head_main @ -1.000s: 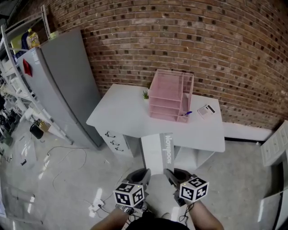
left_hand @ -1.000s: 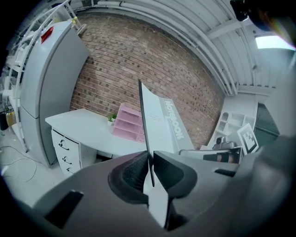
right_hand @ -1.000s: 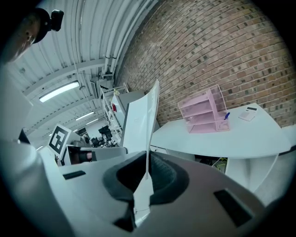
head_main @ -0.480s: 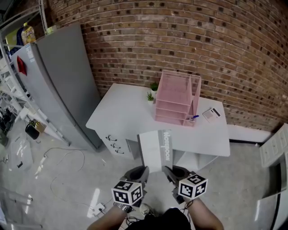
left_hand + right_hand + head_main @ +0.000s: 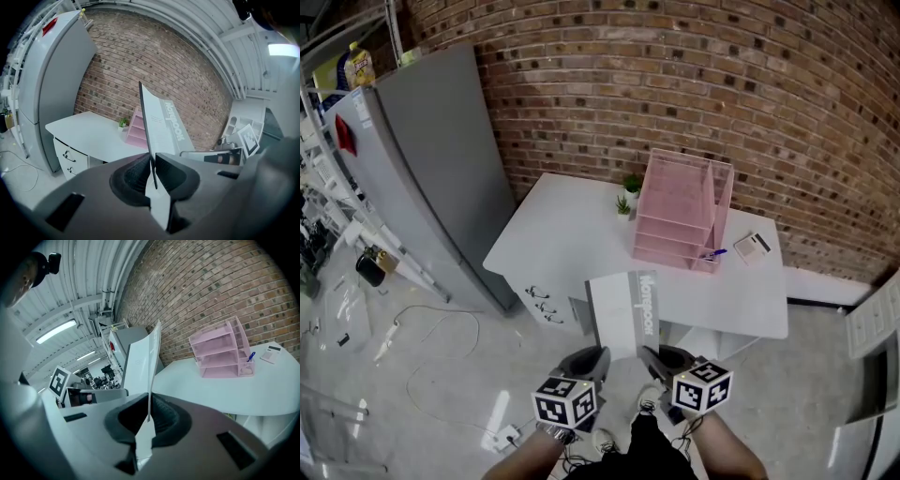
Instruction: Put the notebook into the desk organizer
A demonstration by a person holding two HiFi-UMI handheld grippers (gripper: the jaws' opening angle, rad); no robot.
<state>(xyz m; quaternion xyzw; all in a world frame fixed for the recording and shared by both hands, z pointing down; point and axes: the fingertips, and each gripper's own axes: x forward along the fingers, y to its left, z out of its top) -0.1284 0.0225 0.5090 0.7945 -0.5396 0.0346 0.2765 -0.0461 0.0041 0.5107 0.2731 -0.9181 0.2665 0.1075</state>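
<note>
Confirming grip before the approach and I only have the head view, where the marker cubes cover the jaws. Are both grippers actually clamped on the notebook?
Observer: Yes for the left. The left gripper view shows the left gripper shut on the notebook, which stands edge-on between its jaws.
Operator: And the right?
Observer: Same. In its own view the right gripper is shut on the thin near edge.
Operator: Organizer shelves free?
Observer: The right gripper view faces the open front of the desk organizer. No papers show in its shelves, and a pen stands in the side compartment.
</note>
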